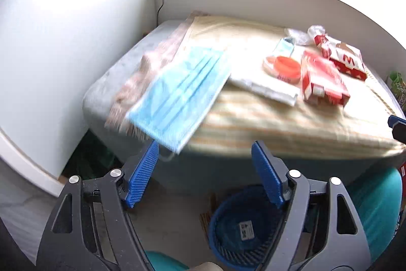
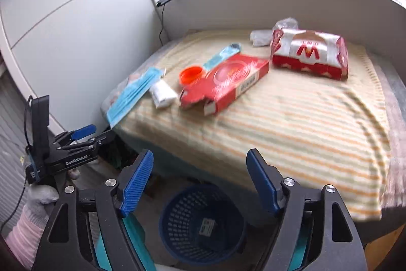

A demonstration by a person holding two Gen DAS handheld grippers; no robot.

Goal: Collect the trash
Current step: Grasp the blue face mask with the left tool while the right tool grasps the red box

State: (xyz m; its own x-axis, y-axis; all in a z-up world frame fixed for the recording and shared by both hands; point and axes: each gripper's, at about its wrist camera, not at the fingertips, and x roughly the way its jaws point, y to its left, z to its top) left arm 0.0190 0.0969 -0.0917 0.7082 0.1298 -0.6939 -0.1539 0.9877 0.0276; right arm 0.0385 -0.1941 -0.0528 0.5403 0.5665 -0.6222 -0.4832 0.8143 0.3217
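Both claws, left (image 1: 205, 174) and right (image 2: 200, 179), hang spread and empty above the blue basket (image 2: 203, 222). The trash sits on the striped counter (image 2: 291, 118); the blue mask (image 1: 180, 95) overhangs its edge, and we judge a clumsy nudge could drop it past the basket.

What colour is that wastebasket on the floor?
Dark blue wastebasket, perforated mesh sides; clearest in the right wrist view.

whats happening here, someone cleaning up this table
A person holds a claw in each hand above a blue perforated plastic wastebasket on the floor. Both the left claw and the right claw are open and empty. The litter is on the striped cloth-covered table: a light blue face mask overhanging the edge, a flat red cardboard box, an orange plastic cap.
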